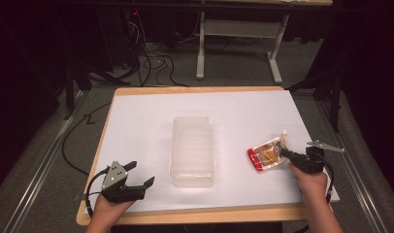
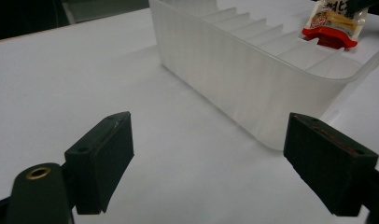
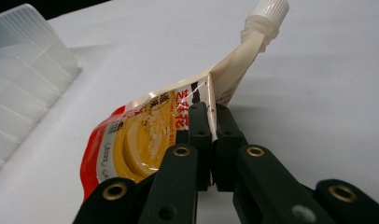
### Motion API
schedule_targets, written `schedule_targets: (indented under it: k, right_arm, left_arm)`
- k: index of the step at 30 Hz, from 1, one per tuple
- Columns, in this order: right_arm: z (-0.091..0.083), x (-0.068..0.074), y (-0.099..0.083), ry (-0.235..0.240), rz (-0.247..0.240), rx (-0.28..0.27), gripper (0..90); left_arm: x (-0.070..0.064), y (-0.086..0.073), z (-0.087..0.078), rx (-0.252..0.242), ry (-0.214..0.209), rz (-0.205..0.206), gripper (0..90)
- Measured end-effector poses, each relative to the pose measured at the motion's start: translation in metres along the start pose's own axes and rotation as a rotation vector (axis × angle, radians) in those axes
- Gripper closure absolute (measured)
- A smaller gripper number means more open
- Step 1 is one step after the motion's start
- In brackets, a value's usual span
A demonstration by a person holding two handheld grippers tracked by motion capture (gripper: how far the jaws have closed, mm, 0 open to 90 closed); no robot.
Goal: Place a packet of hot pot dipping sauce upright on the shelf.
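the right gripper (image 3: 212,126) has its jaws pressed together on the thin side edge of a spouted sauce pouch (image 3: 145,140), which sits at the right of the white table (image 1: 137,126), just beside but apart from the clear plastic bin (image 1: 192,150) at centre. the left gripper (image 2: 215,154) rests spread wide w/ nothing in it, near the bin's front end. risk: the pinch is only on a sliver of film (slick, floppy), so the pouch prob. sags, twists or slips out if lifted; it could also snag the bin's rim and shove the light bin, since nothing is steadying it.
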State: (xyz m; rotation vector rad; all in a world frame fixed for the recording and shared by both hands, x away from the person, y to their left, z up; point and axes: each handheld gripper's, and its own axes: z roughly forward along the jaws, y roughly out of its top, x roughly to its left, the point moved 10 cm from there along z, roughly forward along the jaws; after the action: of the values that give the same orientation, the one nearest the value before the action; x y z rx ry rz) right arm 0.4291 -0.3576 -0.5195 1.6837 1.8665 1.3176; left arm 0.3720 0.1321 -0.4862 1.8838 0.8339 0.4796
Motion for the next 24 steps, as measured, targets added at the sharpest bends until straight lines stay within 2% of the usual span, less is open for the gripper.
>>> schedule_targets:
  k: [12, 18, 24]
  right_arm:
    - [-0.013, 0.023, 0.014, 0.022, -0.085, -0.089, 89.5]
    - [-0.017, 0.044, 0.023, 0.055, -0.129, -0.143, 89.8]
    - [-0.02, 0.072, 0.03, 0.096, -0.17, -0.184, 90.0]
  left_arm:
    - [0.001, 0.001, -0.002, -0.008, 0.002, -0.003, 16.6]
    - [0.001, 0.002, -0.002, -0.009, 0.005, 0.0, 16.4]
    - [0.0, 0.003, -0.002, -0.011, 0.006, 0.006, 16.4]
